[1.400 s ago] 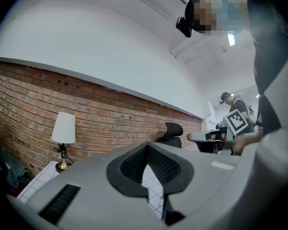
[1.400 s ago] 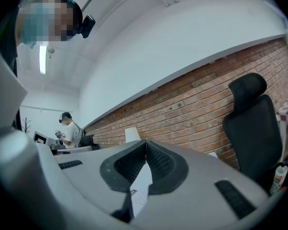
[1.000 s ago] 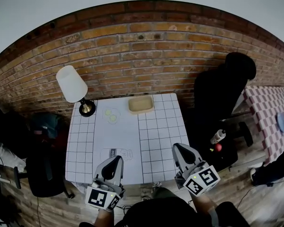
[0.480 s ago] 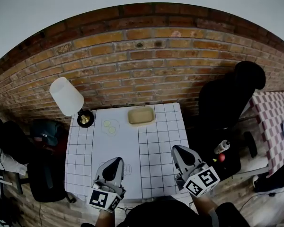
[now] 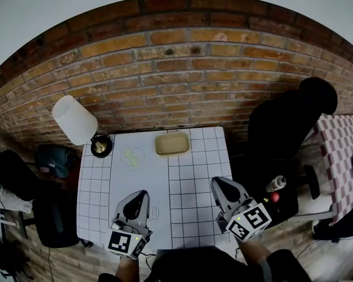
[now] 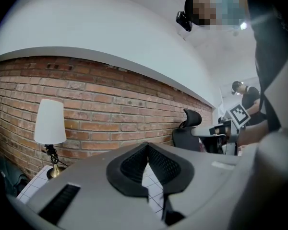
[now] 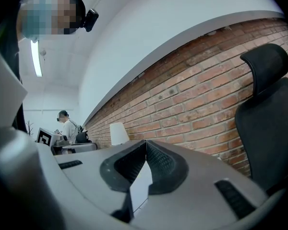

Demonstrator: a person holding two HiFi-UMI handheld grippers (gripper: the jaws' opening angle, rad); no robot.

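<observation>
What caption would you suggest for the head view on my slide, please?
The left gripper and right gripper, both shut and empty, hover over a gridded table bearing a lamp and a tray.

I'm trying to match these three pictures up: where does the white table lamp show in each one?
Head view: lamp at upper left, on the table's far left corner.
Left gripper view: lamp at far left, against the brick wall.
Right gripper view: lamp small, left of centre, just above the right claw.
Shared landmark: the brick wall behind the lamp in all three.
</observation>
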